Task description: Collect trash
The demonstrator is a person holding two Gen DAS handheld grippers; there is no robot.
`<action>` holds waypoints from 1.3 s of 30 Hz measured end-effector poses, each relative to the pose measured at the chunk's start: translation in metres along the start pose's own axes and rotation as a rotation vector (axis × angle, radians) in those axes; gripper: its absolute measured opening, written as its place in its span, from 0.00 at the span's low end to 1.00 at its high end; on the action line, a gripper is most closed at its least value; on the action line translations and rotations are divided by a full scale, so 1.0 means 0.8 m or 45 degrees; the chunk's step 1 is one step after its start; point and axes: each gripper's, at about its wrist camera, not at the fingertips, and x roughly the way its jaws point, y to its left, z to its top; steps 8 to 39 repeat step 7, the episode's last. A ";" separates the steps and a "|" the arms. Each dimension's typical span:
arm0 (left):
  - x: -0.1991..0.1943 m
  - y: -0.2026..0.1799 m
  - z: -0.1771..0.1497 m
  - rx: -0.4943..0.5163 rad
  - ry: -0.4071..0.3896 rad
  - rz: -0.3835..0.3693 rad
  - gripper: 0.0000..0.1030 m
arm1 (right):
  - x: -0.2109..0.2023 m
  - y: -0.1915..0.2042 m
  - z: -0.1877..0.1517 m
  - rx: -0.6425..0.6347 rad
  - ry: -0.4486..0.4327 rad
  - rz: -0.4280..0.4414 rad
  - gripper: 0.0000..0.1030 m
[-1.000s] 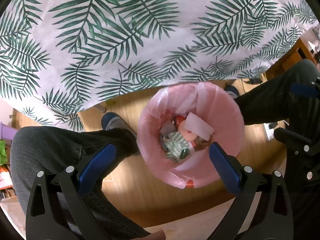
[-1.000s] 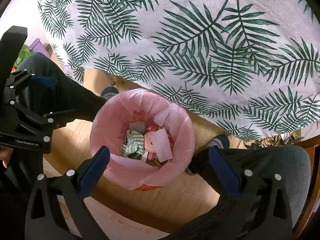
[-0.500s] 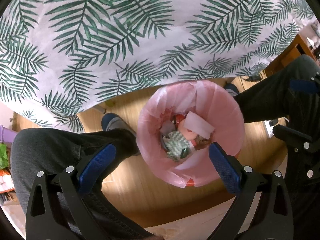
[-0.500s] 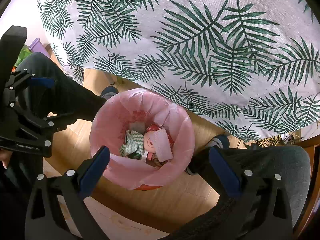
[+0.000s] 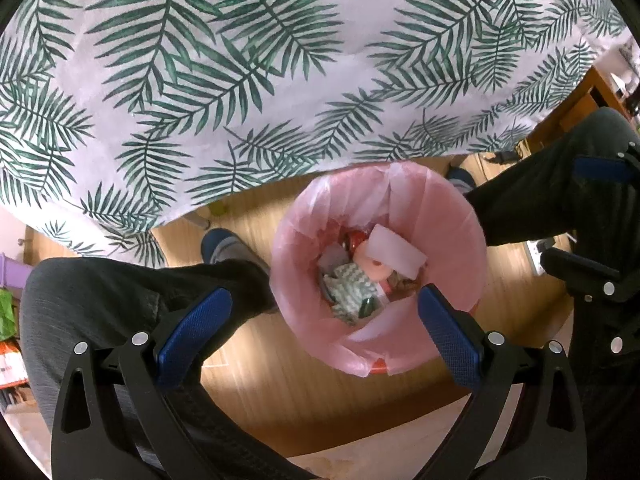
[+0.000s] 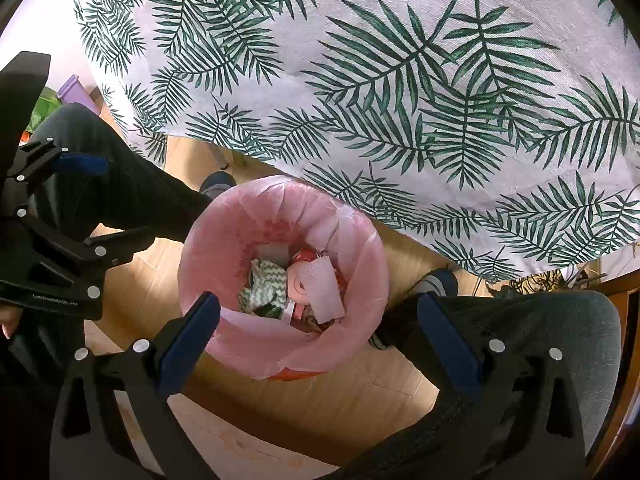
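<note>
A bin lined with a pink bag (image 5: pixel 448 216) stands on the wood floor below both grippers; it also shows in the right wrist view (image 6: pixel 224 240). Inside lie a white tissue (image 5: pixel 396 250), a green-and-white zigzag wrapper (image 5: pixel 352 288) and red and pink scraps; the tissue (image 6: pixel 326 286) and wrapper (image 6: pixel 266 284) show from the right too. My left gripper (image 5: pixel 320 320) is open and empty above the bin. My right gripper (image 6: pixel 318 326) is open and empty above it as well. The left gripper appears at the left edge of the right wrist view (image 6: pixel 60 248).
A table with a palm-leaf cloth (image 5: pixel 240 60) overhangs behind the bin, also in the right wrist view (image 6: pixel 400 80). The person's legs in dark trousers (image 5: pixel 120 292) flank the bin, with shoes (image 5: pixel 228 246) on the floor. A power strip (image 5: pixel 540 250) lies at right.
The left wrist view has drifted slightly, with the bin sitting a little lower and more centred. The right gripper has not moved. Both stay open and empty.
</note>
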 end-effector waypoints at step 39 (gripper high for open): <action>0.001 -0.002 0.000 0.002 0.005 -0.003 0.94 | 0.000 -0.001 0.000 0.002 0.001 -0.001 0.95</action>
